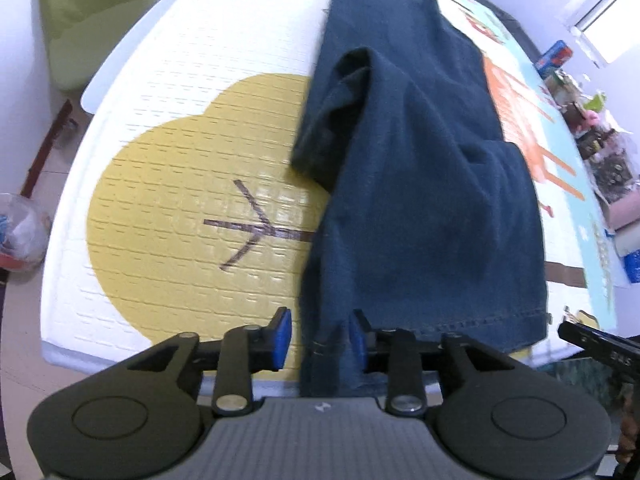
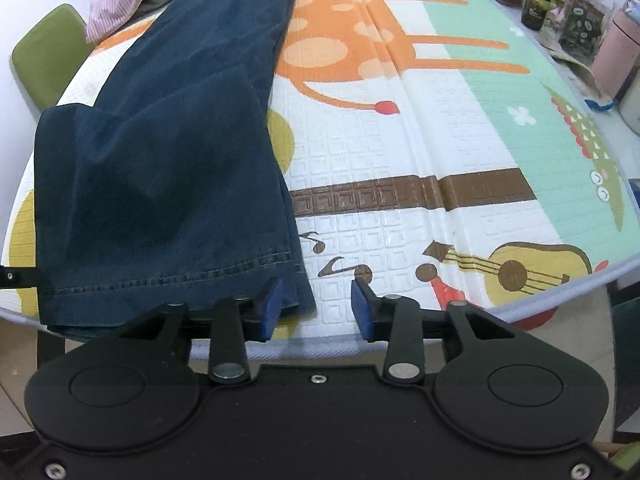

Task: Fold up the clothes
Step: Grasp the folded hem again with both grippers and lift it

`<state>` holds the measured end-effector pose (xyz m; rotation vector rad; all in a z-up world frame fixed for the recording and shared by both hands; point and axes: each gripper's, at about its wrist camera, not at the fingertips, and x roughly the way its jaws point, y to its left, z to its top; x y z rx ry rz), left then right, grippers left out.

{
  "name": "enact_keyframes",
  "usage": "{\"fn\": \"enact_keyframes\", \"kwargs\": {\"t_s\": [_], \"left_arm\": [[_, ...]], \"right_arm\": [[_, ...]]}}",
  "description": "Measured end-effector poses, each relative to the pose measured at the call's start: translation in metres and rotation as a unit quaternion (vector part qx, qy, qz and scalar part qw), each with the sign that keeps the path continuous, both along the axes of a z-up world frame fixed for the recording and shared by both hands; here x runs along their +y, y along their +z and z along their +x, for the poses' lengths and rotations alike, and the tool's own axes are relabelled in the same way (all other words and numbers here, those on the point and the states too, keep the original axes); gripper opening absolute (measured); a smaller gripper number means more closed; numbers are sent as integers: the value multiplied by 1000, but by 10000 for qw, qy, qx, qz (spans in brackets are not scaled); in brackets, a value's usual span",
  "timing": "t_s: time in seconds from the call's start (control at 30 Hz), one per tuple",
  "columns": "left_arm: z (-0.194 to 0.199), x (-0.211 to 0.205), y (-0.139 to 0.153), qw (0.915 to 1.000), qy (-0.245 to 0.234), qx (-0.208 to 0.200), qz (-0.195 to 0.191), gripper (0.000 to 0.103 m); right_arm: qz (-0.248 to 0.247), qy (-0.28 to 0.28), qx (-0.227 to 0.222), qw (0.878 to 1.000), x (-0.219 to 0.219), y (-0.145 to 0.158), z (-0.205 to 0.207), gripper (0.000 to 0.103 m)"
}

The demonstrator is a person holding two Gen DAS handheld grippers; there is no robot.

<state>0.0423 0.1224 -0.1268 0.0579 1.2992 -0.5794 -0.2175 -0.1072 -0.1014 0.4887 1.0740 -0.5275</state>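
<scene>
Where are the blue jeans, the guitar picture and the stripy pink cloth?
blue jeans point(image 2: 168, 152): right wrist view, on the middle of the leg fabric.
guitar picture point(image 2: 520, 272): right wrist view, on the guitar's round body printed on the mat.
stripy pink cloth point(image 2: 120, 4): right wrist view, on the crumpled middle.

bare mat point(image 2: 400, 152) right of the jeans point(image 2: 168, 152); jars point(image 2: 536, 4) crowding its far right edge

even, bright indoor light – the source is a window point(image 1: 608, 12) at 2 o'clock in the left wrist view. glare on the mat point(image 1: 280, 196) near centre. slight motion blur; strong fisheye curvature at all edges – dark corners.
</scene>
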Motion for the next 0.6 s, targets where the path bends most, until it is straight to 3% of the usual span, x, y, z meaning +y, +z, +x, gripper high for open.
{"fn": "enact_keyframes", "kwargs": {"t_s": [0.23,0.6], "left_arm": [[1,-2,-13,9998,89,156,-37,53],[11,-5,-34,9979,186,585,-189,56]], "right_arm": [[457,-152,-222,9986,-11,-13,6,43],[1108,-554,-339,9917,-34,-39,6,45]]}}
